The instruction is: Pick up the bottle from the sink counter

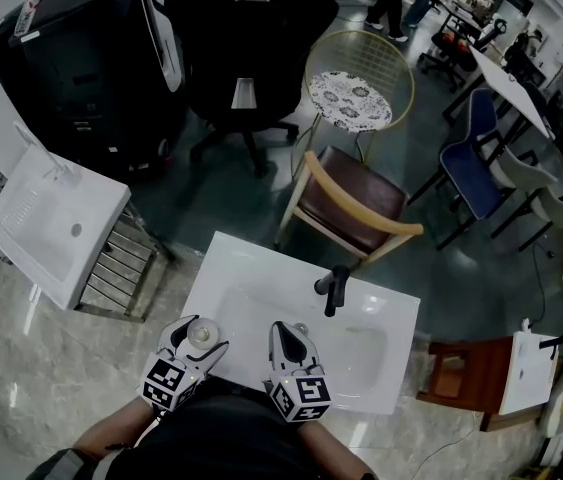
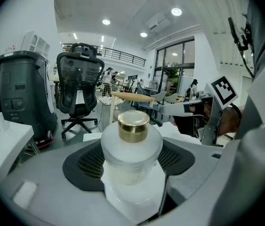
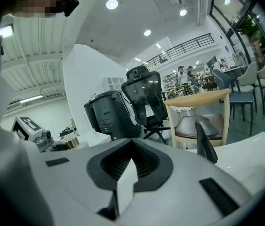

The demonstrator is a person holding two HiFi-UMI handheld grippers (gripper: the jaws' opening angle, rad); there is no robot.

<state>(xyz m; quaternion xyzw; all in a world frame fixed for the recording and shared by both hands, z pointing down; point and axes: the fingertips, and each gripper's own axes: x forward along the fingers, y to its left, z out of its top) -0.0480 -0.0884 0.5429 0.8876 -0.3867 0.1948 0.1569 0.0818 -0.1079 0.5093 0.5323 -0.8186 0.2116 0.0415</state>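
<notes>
Two grippers in play here, but only one is doing the work. The left gripper (image 1: 197, 340) has its fingers spread wide and closed around the bottle (image 2: 131, 149), a fat frosted thing with a gold cap (image 2: 133, 125). It's seated deep between the fingers, with its sides against the dark mesh pads. That wide stance makes sense to me since the body is so chunky, and grabbing it low on the body keeps the shiny cap out of the grip. From the head view, the bottle sits at the near-left corner of the white bench (image 1: 251, 263), roughly 8 o'clock from the basin (image 1: 361, 348), with the black faucet (image 1: 333, 290) up at 12. I honestly can't tell if the bottle is already off the surface or just resting there. The right gripper (image 1: 289, 333) hangs at about 6 o'clock of the basin, fingers pressed together with nothing in them. My guess is it's parked out of the way on purpose. Next move looks like a straight lift, keeping the bottle upright.
</notes>
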